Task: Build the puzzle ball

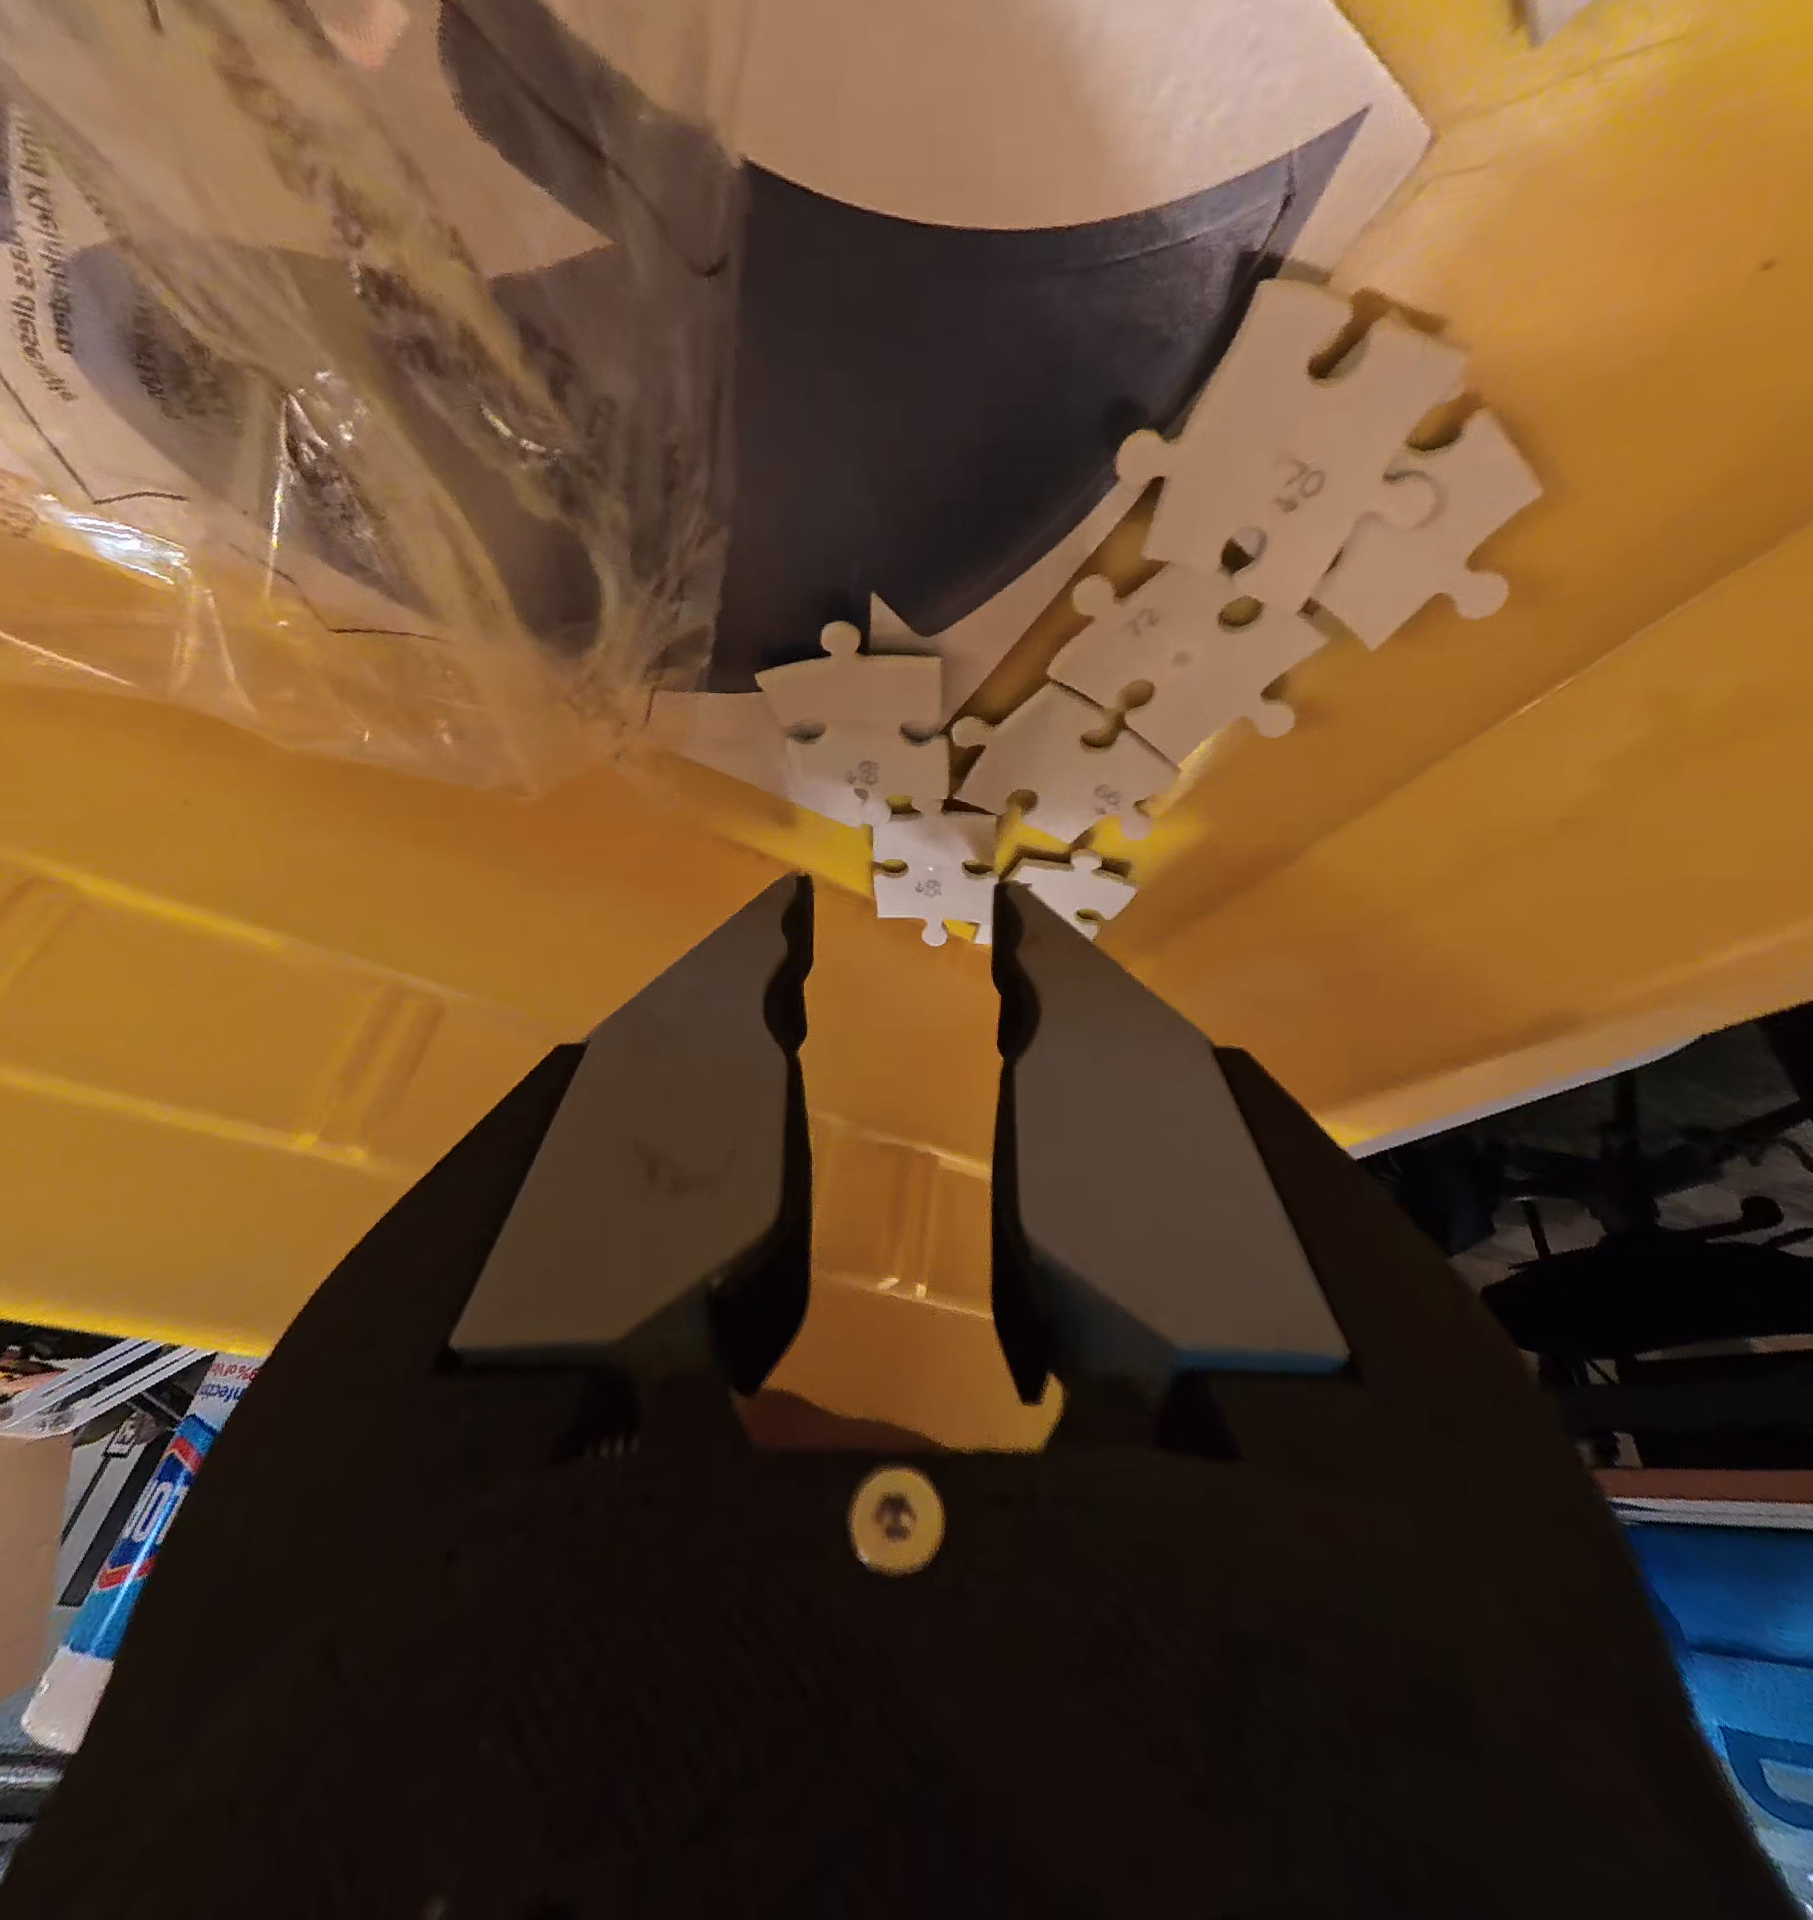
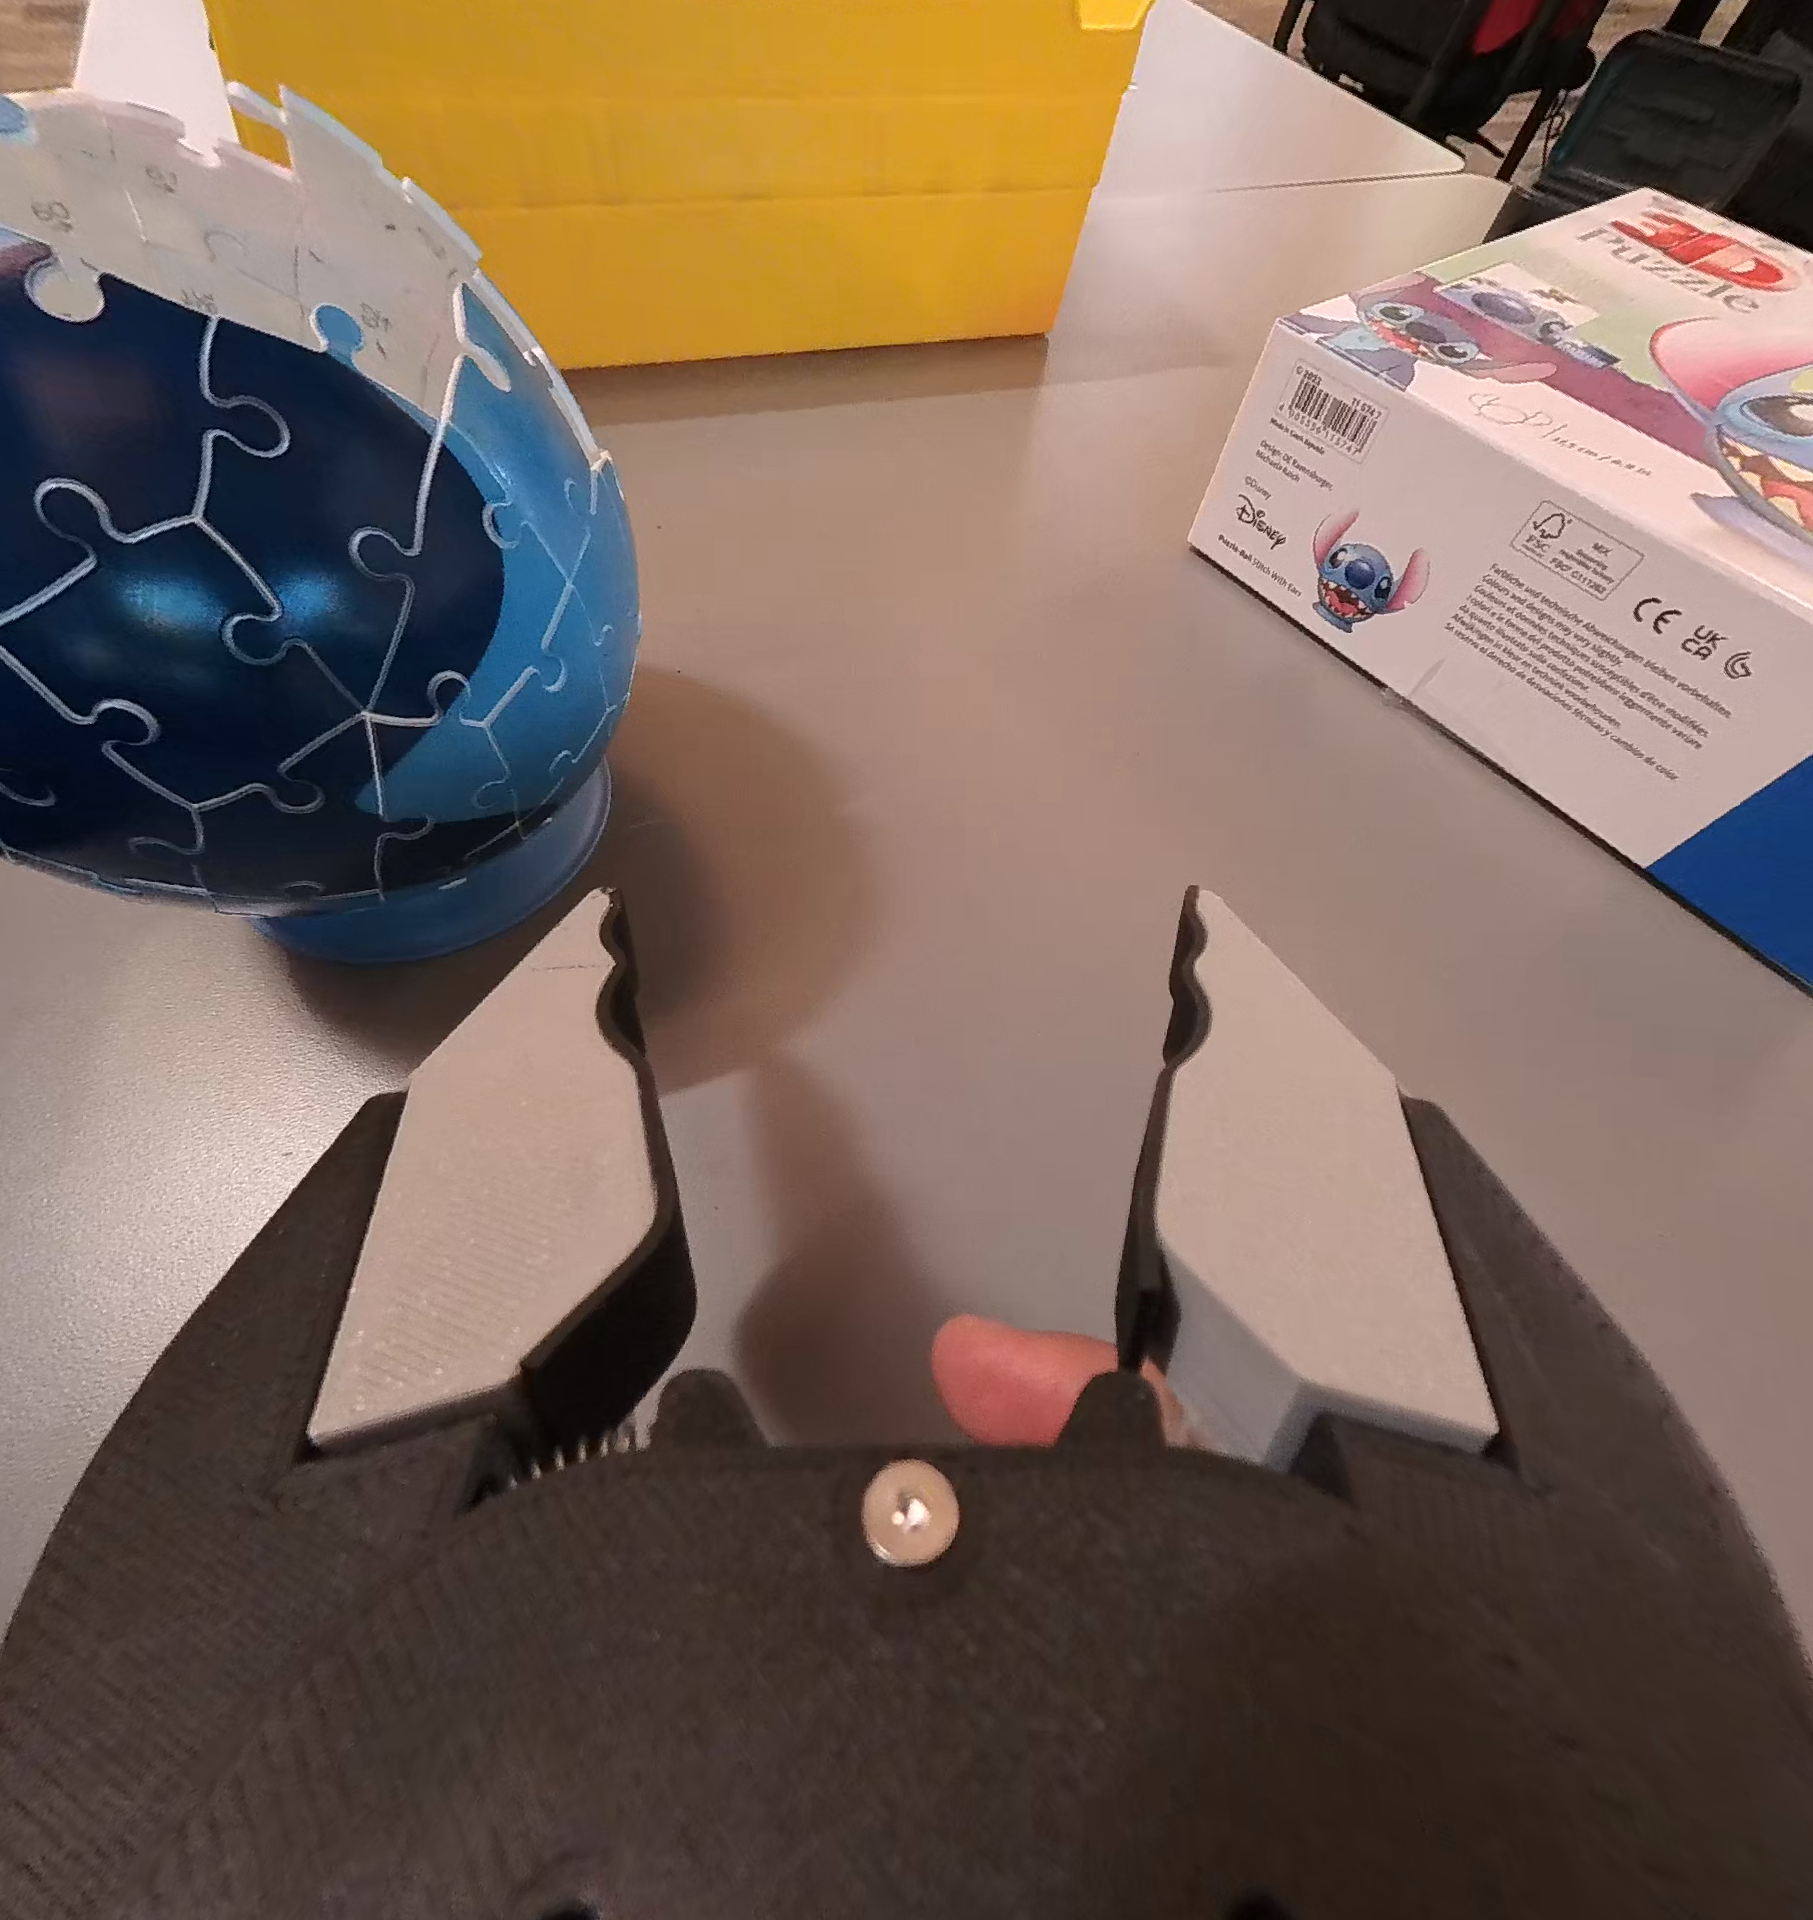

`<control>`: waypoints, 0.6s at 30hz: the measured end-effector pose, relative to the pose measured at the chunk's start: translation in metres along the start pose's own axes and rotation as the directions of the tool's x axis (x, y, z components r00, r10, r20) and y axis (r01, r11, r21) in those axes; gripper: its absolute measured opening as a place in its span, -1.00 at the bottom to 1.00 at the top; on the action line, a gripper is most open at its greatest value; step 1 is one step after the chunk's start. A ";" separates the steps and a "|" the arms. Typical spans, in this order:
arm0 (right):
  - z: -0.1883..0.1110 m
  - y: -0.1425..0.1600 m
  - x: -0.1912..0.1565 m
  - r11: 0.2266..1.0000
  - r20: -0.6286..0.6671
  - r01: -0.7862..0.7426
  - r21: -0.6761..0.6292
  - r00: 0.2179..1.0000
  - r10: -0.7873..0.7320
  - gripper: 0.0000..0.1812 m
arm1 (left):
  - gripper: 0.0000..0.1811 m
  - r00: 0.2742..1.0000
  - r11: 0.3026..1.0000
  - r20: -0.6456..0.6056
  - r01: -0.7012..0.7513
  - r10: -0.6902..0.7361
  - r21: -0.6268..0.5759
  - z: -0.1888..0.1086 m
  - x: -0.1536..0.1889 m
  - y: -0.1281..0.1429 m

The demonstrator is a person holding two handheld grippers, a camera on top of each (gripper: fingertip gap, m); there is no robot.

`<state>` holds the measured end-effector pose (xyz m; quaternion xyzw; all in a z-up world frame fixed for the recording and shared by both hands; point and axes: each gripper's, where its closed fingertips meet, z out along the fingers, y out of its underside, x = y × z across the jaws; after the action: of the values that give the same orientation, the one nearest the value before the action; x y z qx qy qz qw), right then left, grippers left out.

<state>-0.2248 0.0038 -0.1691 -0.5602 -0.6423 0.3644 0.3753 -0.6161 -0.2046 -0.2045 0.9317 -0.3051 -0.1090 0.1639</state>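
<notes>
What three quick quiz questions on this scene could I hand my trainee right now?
1. True or false: the right gripper holds a puzzle piece.
2. Where do the loose white puzzle pieces lie: A) yellow plastic bin, B) printed cardboard puzzle box, C) grey table?
3. What is the half-built blue puzzle ball standing on?

Key: 1 false; 2 A; 3 a round blue stand.

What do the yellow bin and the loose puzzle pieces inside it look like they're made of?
Yellow bin: looks like moulded plastic, smooth with a slight sheen; ribbed panels and soft highlights suggest this.
Loose puzzle pieces: probably thin rigid plastic, matte white on the numbered backs; crisp cut tabs and a slight curve, though coated card can't be excluded.
</notes>
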 end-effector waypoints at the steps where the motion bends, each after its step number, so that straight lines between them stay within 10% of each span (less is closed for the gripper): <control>1: 0.000 0.000 0.000 1.000 0.000 0.000 0.000 1.000 0.000 0.11 | -0.63 1.000 1.000 -0.006 0.003 -0.003 0.004 0.001 0.001 -0.001; 18: 0.000 0.001 0.000 1.000 -0.002 0.005 -0.006 1.000 -0.005 0.10 | -0.76 0.997 0.999 -0.069 0.023 -0.020 0.045 0.007 0.008 -0.004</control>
<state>-0.2245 0.0036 -0.1701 -0.5600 -0.6444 0.3612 0.3751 -0.6096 -0.2082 -0.2135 0.9418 -0.2915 -0.0716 0.1515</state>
